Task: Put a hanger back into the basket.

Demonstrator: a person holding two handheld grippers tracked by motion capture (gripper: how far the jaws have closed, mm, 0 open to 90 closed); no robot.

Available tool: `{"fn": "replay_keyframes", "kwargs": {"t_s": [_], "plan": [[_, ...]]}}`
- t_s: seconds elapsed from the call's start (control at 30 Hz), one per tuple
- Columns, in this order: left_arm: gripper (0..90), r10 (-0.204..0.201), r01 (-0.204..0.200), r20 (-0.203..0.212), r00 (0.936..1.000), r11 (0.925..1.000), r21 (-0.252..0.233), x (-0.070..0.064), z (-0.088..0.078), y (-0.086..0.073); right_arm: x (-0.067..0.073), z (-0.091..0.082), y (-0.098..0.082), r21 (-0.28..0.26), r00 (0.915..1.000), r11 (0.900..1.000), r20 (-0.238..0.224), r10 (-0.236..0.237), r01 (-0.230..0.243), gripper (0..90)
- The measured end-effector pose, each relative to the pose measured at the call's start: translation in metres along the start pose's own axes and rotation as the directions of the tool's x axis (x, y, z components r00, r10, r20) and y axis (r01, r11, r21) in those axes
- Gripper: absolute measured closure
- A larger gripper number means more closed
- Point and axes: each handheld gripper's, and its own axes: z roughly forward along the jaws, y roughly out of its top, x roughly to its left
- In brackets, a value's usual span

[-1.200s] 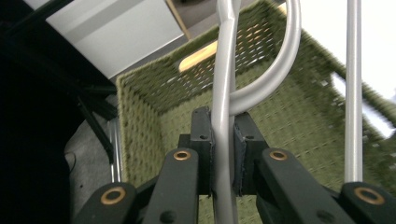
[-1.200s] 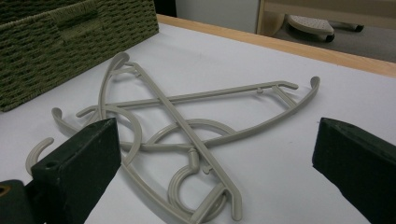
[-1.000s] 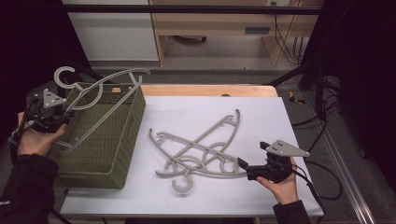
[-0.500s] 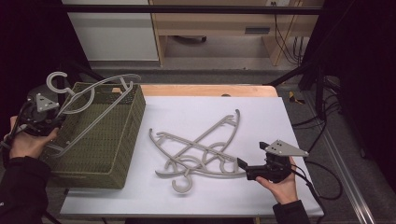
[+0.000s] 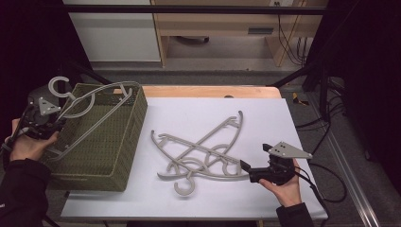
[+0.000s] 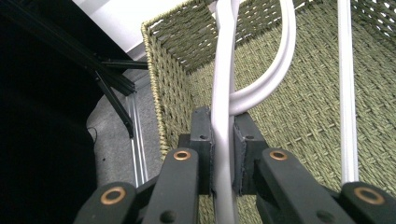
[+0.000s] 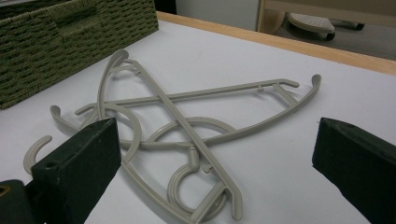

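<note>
left gripper sits at the far left edge of the table, over the near-left corner of the green woven basket. its jaws are clamped tight on a grey plastic hanger — in the left gripper view the pads press on either side of the hanger's thin frame, with a curved bar branching off just above the pads and the basket's woven inner wall behind it. from the high view this hanger lies tilted across the basket's open top, hook end sticking up past the basket's far-left corner, the long arm reaching toward the far-right rim. whether the hanger rests on the rim or hangs clear of it i cannot tell.

right gripper is low at the near right of the white table top, held level and pointing left. its jaws stand wide apart with nothing between them — the right gripper view shows the two black pads at the picture's left and right edges.

two more grey hangers lie flat on the white surface, crossed over one another, between the basket and the right gripper. in the right gripper view the crossed pair is just ahead of the open jaws, one hook curling near the left pad; the pads touch neither hanger. the basket's side shows behind them at upper left.

a person's hand holds each gripper, dark sleeves coming in from the bottom of the high view.
</note>
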Motion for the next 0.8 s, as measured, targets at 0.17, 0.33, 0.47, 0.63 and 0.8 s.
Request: {"fn": "replay_keyframes", "kwargs": {"t_s": [0.17,0.33,0.47,0.63,0.8], "plan": [[81.0,0.026,-0.025,-0.011,0.9996,0.9996,0.015,0.0,0.003,-0.002,0.0,0.001,0.0,0.003,1.0,1.0,0.002,0.001,-0.001,1.8],[81.0,0.026,-0.026,-0.006,0.9997,0.9993,0.028,0.001,0.008,-0.007,0.0,0.001,0.0,0.003,1.0,1.0,0.001,0.001,-0.001,1.9],[81.0,0.049,-0.048,-0.008,0.9988,0.9966,0.066,-0.005,0.017,-0.012,0.0,0.001,0.0,0.004,1.0,1.0,0.001,0.001,-0.001,1.9],[80.7,0.027,-0.028,0.006,0.9996,0.9954,0.092,-0.012,0.029,-0.018,0.001,0.002,-0.001,0.003,1.0,1.0,-0.004,0.004,-0.004,2.1],[80.6,0.005,-0.01,0.046,0.9989,0.9939,0.11,-0.021,0.039,-0.022,0.001,0.004,-0.001,0.013,1.0,1.0,-0.005,-0.007,0.007,2.3]]}}
